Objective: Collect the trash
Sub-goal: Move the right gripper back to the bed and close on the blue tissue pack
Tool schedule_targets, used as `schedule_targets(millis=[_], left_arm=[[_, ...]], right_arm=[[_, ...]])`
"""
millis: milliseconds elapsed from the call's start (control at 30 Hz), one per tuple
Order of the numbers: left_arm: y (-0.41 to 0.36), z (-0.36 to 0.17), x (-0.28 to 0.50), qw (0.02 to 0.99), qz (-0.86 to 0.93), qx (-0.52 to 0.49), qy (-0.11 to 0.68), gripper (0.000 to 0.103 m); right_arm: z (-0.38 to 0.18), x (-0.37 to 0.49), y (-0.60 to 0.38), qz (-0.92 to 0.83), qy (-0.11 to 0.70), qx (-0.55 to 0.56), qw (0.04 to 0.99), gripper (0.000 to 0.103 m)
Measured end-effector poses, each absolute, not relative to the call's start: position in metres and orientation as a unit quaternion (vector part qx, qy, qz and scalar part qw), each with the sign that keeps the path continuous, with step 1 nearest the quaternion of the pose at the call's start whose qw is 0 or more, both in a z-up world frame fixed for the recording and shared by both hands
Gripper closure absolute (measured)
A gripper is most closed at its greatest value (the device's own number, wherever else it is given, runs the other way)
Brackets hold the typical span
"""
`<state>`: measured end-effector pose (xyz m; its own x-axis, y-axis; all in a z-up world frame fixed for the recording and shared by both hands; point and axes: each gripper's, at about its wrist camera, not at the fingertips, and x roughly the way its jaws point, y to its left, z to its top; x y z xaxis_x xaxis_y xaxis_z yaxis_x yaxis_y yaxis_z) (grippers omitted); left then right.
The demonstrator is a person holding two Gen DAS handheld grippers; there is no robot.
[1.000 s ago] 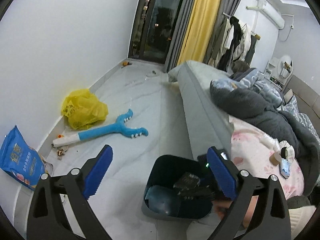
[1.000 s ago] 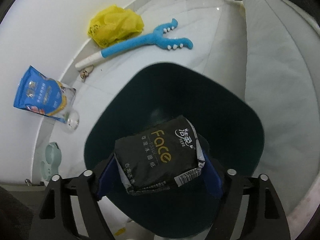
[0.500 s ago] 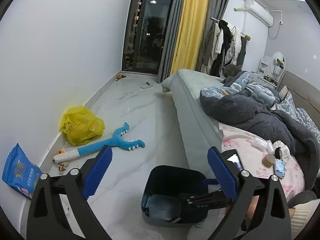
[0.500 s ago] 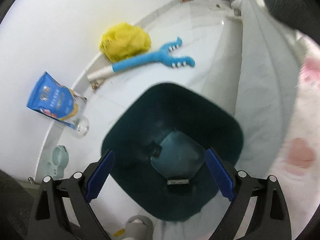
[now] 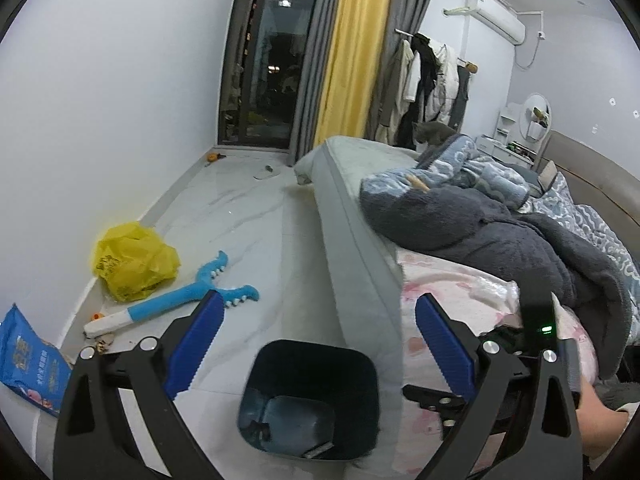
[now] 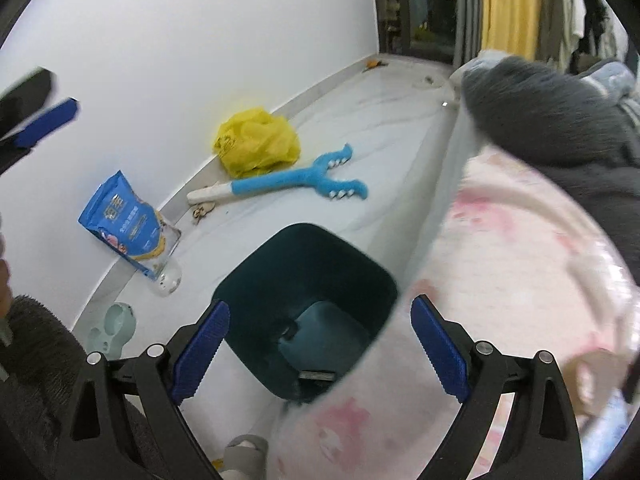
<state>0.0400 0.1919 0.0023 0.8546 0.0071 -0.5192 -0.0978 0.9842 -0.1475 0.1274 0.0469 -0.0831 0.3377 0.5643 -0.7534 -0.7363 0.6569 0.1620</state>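
Observation:
The dark teal trash bin (image 5: 360, 396) stands on the floor against the bed's side. A strip of a black packet (image 6: 316, 376) shows at its bottom. My right gripper (image 6: 320, 352) is open and empty, high above the bin (image 6: 256, 276) and the bed's edge. My left gripper (image 5: 320, 344) is also open and empty, above the bin's far rim. A yellow plastic bag (image 5: 134, 260) and a blue pouch (image 5: 28, 356) lie by the wall. Clear plastic wrap (image 5: 492, 288) lies on the pink sheet.
A blue plush toy (image 6: 288, 184) lies on the white floor beyond the bin. The bed (image 5: 440, 280) with grey blankets fills the right side, and a grey cat (image 5: 434, 132) sits at its far end. A pale green object (image 6: 112, 324) and a slipper (image 6: 244, 452) lie near me.
The right gripper opened and let the black packet drop into the bin, then rose and swung right toward the bed. The left gripper rose and drew back a little.

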Motion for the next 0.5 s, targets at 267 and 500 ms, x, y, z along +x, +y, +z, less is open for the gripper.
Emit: schedule_targets(millis=[267,500], left_arm=[[0.152,-0.004,0.063,0.956,-0.010,-0.078,0.283,0.005],[0.114,-0.011,0.080,0.953,-0.046,-0.068,0.292,0.005]], right_arm=[[-0.061,0.124,-0.016,0.399,0.381,-0.105,0.827,0.010],[-0.052,0.128,-0.075,0.393,0.370,-0.105,0.835,0.010]])
